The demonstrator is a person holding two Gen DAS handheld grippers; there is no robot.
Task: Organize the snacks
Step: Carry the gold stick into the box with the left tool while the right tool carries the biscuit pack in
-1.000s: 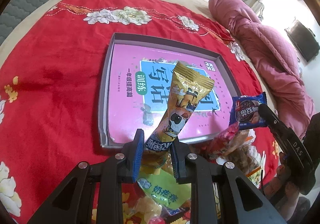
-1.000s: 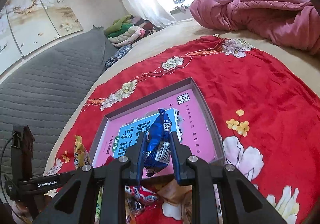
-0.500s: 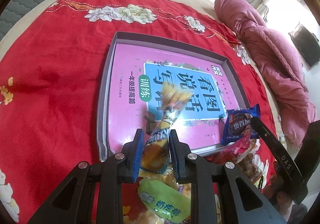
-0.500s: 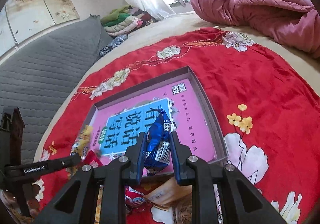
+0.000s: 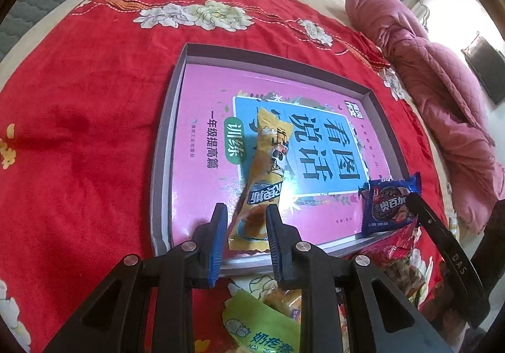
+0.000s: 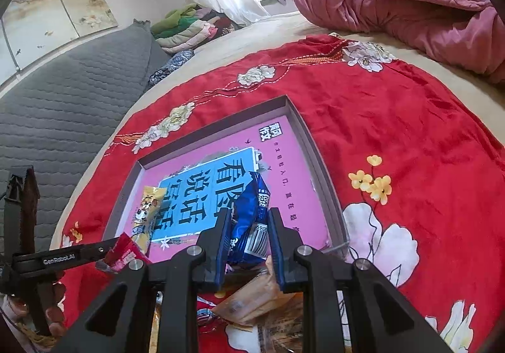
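A shallow grey box [image 5: 164, 144] with a pink and blue printed bottom lies on the red flowered cloth. A long yellow snack packet [image 5: 263, 182] lies flat inside it, and shows in the right wrist view [image 6: 146, 214] too. My left gripper [image 5: 246, 226] is open, its jaws apart on either side of the packet's near end. My right gripper [image 6: 247, 226] holds a blue snack packet [image 6: 252, 220] over the box's near right corner; the jaws look slightly parted. The blue packet [image 5: 389, 204] shows in the left wrist view.
A pile of loose snacks lies in front of the box: a green packet [image 5: 262, 327], a red packet [image 6: 124, 253], brown packets [image 6: 252, 299]. A pink quilt [image 6: 404, 9] lies at the back. A grey padded headboard [image 6: 63, 81] stands to the left.
My left gripper has lowered the yellow packet into the box and opened, leaving it lying flat. My right gripper has brought the blue packet down toward the box's near right corner.
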